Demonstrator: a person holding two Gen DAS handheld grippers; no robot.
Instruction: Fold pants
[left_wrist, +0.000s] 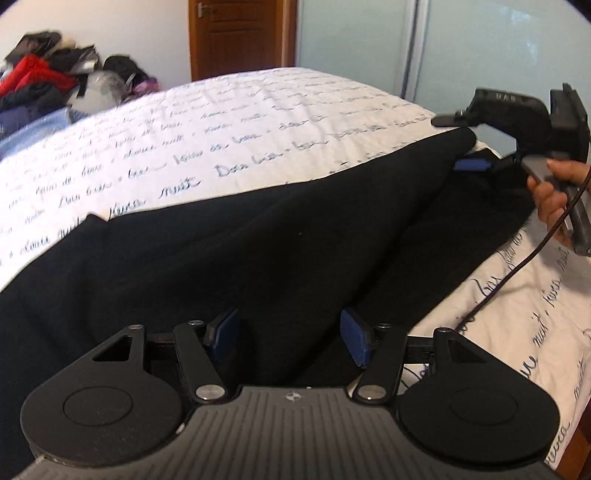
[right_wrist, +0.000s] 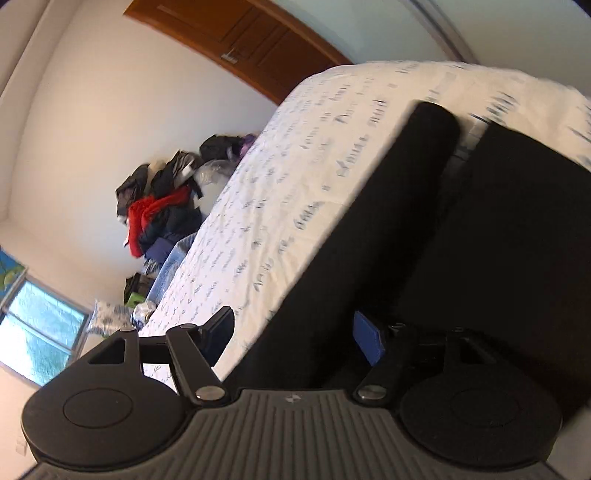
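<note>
At 10 o'clock in the left wrist view, a heap of clothes (left_wrist: 55, 70), red and dark, against the wall. At 12 o'clock, a brown wooden door (left_wrist: 240, 37). Across the middle, from 9 to 2 o'clock, a white bedspread (left_wrist: 221, 122) printed with blue handwriting. Below it, black pants (left_wrist: 258, 251) spread flat on the bed, running from 8 o'clock up to 2 o'clock, filling the centre. At 6 o'clock, the left gripper (left_wrist: 291, 338), jaws apart, blue pads wide on either side of a stretch of black cloth; no fabric pinched between them, pants directly under and ahead of the fingers. At 2 to 3 o'clock, the right gripper (left_wrist: 469, 147) at the far end of the pants, one blue pad showing at the cloth's edge, a hand (left_wrist: 554, 192) around its handle and a black cable trailing down toward 4 o'clock.

In the right wrist view, tilted: a window (right_wrist: 40, 332) at 8 o'clock, the clothes heap (right_wrist: 162, 199) at 9 to 10 o'clock, the door (right_wrist: 236, 40) at 11 to 12 o'clock, the bedspread (right_wrist: 295, 177) through the centre. From 1 to 5 o'clock, the pants (right_wrist: 480, 258), a raised fold of black cloth running from 1 o'clock down toward 6. At 6 o'clock, the right gripper (right_wrist: 295, 336), jaws spread wide, the fold passing between the pads without being clamped.
</note>
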